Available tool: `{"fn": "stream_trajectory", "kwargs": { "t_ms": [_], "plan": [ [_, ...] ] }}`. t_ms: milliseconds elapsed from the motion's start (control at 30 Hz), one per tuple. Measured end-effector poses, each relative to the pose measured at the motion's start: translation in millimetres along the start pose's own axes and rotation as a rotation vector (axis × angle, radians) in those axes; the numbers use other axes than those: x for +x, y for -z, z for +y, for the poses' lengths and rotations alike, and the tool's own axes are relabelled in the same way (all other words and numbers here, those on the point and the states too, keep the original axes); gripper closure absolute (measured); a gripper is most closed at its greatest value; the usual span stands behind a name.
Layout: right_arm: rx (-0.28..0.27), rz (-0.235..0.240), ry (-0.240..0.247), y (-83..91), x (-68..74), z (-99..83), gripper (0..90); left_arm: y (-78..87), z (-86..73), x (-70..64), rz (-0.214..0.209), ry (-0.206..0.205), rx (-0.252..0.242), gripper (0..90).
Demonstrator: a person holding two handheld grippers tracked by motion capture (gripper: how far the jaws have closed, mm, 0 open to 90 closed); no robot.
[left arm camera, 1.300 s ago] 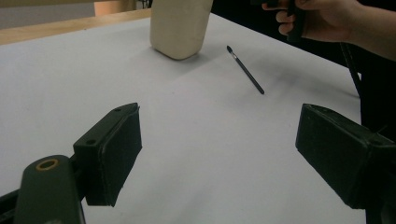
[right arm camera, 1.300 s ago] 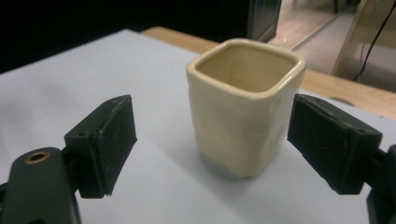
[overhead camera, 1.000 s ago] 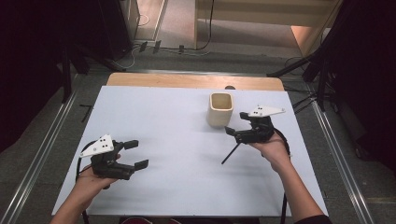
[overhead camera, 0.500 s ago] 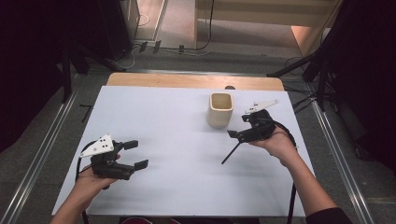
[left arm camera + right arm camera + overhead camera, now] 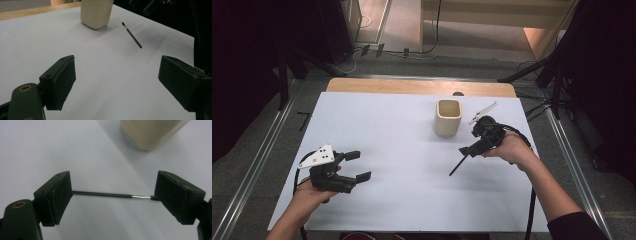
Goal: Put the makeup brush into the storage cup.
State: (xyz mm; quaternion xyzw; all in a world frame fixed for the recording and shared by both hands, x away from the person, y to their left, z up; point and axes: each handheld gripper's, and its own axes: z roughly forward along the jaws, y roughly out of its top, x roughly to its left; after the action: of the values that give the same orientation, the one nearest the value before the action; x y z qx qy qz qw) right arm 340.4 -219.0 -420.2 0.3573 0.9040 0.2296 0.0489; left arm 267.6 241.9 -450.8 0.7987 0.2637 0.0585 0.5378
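Now the thin brush (image 5: 110, 194) is lined up between the right gripper's (image 5: 112, 197) wide jaws, ready to be picked up; the left gripper (image 5: 357, 166) is held wide too.

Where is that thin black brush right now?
In the high view the thin black brush lies on the white table, right of centre, just below the right gripper and near the beige cup.

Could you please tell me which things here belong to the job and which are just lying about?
In the job: brush, between the jaws of the open right gripper; cup, probably.
Lying about: left gripper, open and idle; floor cables.
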Motion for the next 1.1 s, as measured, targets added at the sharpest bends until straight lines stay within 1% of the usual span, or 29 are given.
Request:
{"fn": "stream_trajectory", "kwargs": {
  "t_ms": [33,100,133,167,233,333,433,500,667,733,900,967,1000,1100],
  "plan": [
    [0.014,0.004,0.005,0.1,0.3,1.0,15.5,0.1,-0.1,-0.1,0.001,0.001,0.0,14.7],
    [0.035,0.002,0.039,0.4,-0.2,2.6,15.8,0.1,-0.2,0.2,0.001,0.0,-0.001,14.7],
    [0.045,0.001,0.047,0.5,-0.1,3.6,16.1,-0.1,-0.2,0.5,0.003,0.0,-0.001,14.7],
    [0.053,0.0,0.067,0.3,-0.6,4.3,16.5,-0.2,-0.1,0.9,0.004,0.0,0.004,14.7],
    [0.076,0.001,0.09,-0.3,-1.3,5.3,17.8,-0.2,-0.1,0.9,0.004,0.0,0.005,14.7],
    [0.119,-0.004,0.098,-2.2,-3.5,6.7,17.8,-0.4,0.0,-0.2,0.002,0.002,-0.004,14.7],
    [0.137,-0.002,0.085,-3.5,-5.4,8.4,17.9,-0.8,0.2,-0.6,0.004,0.0,0.006,14.7],
    [0.161,0.006,0.088,-3.6,-5.6,9.7,17.8,-0.9,0.2,-1.0,0.004,-0.001,0.004,14.7],
    [0.2,0.003,0.101,-4.9,-8.4,11.4,18.2,-0.6,-0.3,0.0,0.006,0.001,0.003,14.7],
    [0.216,0.005,0.096,-5.2,-10.0,11.7,18.2,-0.9,-0.3,-0.2,0.005,0.001,0.003,14.7],
    [0.258,-0.012,0.125,-6.3,-11.8,12.8,18.4,-0.8,-0.1,-0.6,0.006,0.0,0.005,14.7],
    [0.266,-0.015,0.147,-6.6,-12.1,13.7,18.8,-0.8,-0.1,-0.5,0.005,-0.001,0.003,14.7],
    [0.269,-0.017,0.15,-6.7,-11.7,14.2,19.0,-0.7,-0.1,-0.5,0.006,-0.001,0.002,14.7],
    [0.291,-0.007,0.157,-7.2,-11.3,16.6,20.5,-0.5,-0.2,-0.1,0.006,-0.004,0.003,14.7]
  ]
}}
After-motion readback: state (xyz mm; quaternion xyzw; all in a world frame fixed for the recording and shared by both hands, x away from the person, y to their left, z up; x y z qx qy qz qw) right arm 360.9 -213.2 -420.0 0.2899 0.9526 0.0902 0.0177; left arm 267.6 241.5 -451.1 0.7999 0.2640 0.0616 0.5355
